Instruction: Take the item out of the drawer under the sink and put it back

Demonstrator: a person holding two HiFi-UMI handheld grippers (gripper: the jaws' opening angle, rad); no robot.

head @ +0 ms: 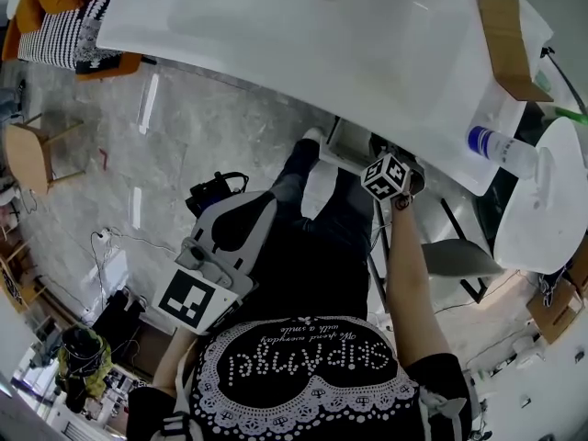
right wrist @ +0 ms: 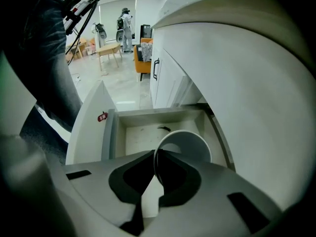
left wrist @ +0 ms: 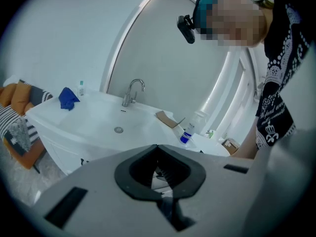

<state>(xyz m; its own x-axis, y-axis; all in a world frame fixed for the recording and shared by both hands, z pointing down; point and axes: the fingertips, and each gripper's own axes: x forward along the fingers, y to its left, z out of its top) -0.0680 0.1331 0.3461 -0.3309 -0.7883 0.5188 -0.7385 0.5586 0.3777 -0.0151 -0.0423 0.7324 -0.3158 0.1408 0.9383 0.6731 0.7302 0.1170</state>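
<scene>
A: What does the right gripper [right wrist: 154,154] hold?
B: Its jaws are pressed together on the thin wall of a smooth, round white cup [right wrist: 190,143], over the open white drawer [right wrist: 140,132].
A: And the left gripper [left wrist: 158,148]?
B: Closed, with nothing inside. The red sticker [right wrist: 102,116] on the drawer is too small to read.

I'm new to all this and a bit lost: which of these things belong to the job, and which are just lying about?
In the job:
white cup, pinched at its rim by the right gripper; open drawer under the sink.

Just lying about:
blue cloth, plastic bottle, cardboard piece, tap; left gripper, shut and empty.
</scene>
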